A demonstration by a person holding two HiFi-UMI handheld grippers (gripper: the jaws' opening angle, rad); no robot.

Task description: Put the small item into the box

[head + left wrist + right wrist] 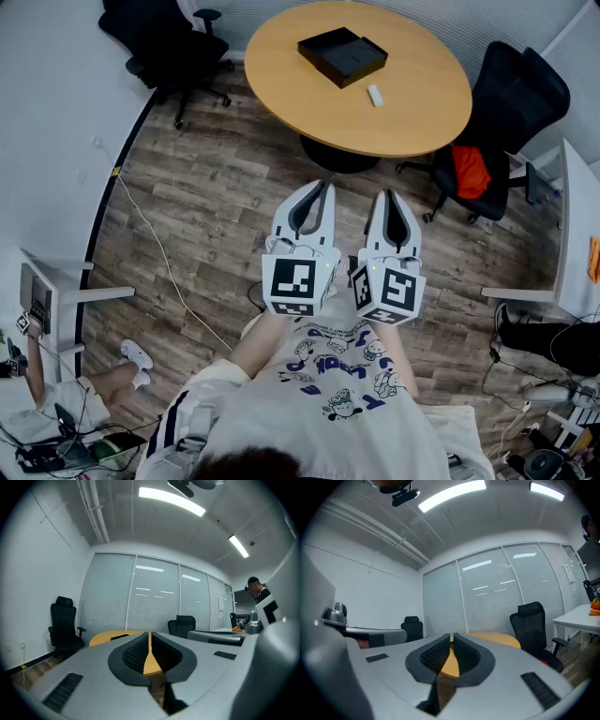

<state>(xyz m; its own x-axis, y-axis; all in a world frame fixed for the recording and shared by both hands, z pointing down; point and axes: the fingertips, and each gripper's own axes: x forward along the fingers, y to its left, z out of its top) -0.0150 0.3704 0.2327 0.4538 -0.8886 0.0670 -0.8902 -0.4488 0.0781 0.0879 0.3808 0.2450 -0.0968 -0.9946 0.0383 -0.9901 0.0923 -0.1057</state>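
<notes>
Wood-plank flooring (216,206) fills most of the head view, and at the far side of the room stands a round wooden table (412,112) with black office chairs (164,47) at its left and right. On the table sits an open black box (342,56), and the small item (375,95), a little white piece, lies on the bare tabletop just to the right of the box and slightly nearer, apart from it and not inside. The person stands well back from the table, holding both tools close to the chest and side by side. The left gripper (324,187) has its jaws brought together at the tips with nothing between them; its own view shows only the table edge beyond the pads. The right gripper (386,195) is likewise closed and empty, pointing toward the table and a chair. By this layout the task looks barely begun: nothing has been picked up, and what remains is to walk up to the table, open a gripper, take the white piece and set it into the box.
</notes>
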